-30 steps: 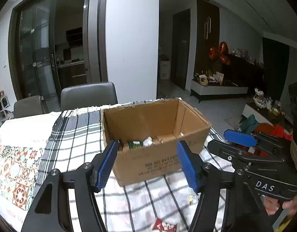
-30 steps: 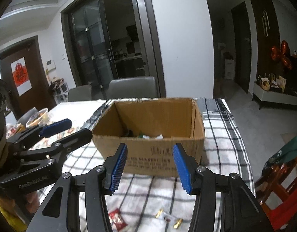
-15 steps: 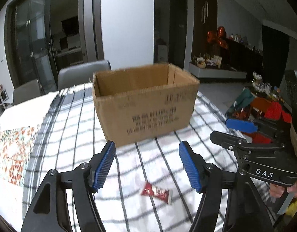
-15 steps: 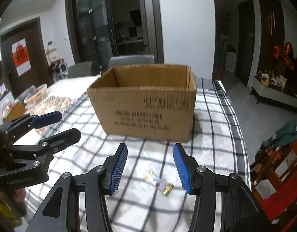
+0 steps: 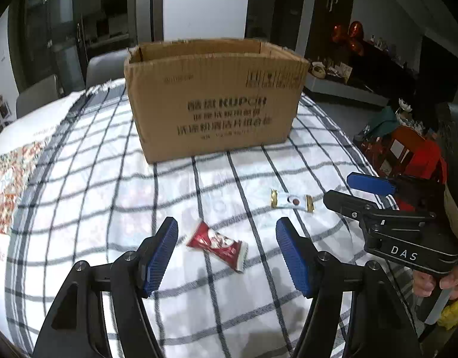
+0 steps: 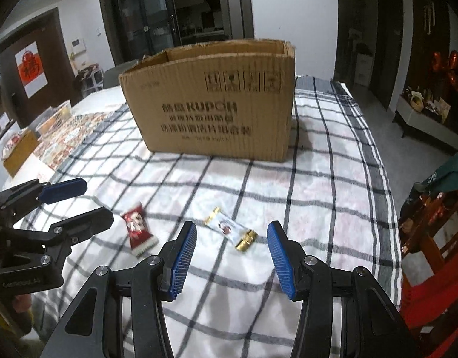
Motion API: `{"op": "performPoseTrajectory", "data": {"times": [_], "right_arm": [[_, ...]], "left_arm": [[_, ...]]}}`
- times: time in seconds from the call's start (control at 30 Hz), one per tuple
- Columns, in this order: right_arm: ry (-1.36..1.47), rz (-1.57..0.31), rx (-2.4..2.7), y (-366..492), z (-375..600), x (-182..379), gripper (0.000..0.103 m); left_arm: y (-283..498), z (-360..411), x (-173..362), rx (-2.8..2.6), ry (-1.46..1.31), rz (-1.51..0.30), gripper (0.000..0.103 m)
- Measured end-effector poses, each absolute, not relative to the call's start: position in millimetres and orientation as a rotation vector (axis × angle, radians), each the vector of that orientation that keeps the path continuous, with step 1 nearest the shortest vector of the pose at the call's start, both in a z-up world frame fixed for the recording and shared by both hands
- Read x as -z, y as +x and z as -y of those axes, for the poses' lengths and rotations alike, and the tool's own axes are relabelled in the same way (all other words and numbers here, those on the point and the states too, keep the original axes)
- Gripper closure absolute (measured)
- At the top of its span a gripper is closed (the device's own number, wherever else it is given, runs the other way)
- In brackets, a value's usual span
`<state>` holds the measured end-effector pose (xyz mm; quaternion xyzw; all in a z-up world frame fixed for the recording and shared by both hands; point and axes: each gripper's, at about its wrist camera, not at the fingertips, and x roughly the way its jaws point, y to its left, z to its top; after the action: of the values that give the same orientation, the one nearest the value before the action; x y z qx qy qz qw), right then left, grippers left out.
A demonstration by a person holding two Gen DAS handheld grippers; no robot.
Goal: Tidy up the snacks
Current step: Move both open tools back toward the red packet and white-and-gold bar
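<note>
hovering wide open, the left gripper point(image 5: 226, 256) has the red candy wrapper point(image 5: 217, 245) lying slantwise between its pads on the checked tablecloth point(image 5: 109, 197); the right gripper point(image 6: 231, 257), equally spread, frames the white-and-gold candy point(image 6: 230, 228), cardboard box point(image 6: 211, 104) well beyond.

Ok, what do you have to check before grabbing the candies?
1. Left hand-held gripper open: ok.
2. Right hand-held gripper open: ok.
3. Red candy lined up between the left one's blue pads: ok.
4. White-and-gold candy between the right one's pads: ok.
5. Both candies apart, lying flat on the checked cloth: ok.
6. Room left in the cardboard box: cannot tell, inside hidden.
</note>
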<state>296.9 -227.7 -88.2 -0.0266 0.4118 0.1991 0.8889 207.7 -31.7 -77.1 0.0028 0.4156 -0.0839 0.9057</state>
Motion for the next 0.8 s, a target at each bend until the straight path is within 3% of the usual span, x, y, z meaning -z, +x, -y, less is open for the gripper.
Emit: {"op": "performPoseTrajectory", "data": {"times": [0.8], "right_arm": [[-0.125, -0.986, -0.563, 346, 213, 136, 0.053]], "left_arm": [[242, 33, 133, 0.081, -0.107, -1.001, 0.037]]}}
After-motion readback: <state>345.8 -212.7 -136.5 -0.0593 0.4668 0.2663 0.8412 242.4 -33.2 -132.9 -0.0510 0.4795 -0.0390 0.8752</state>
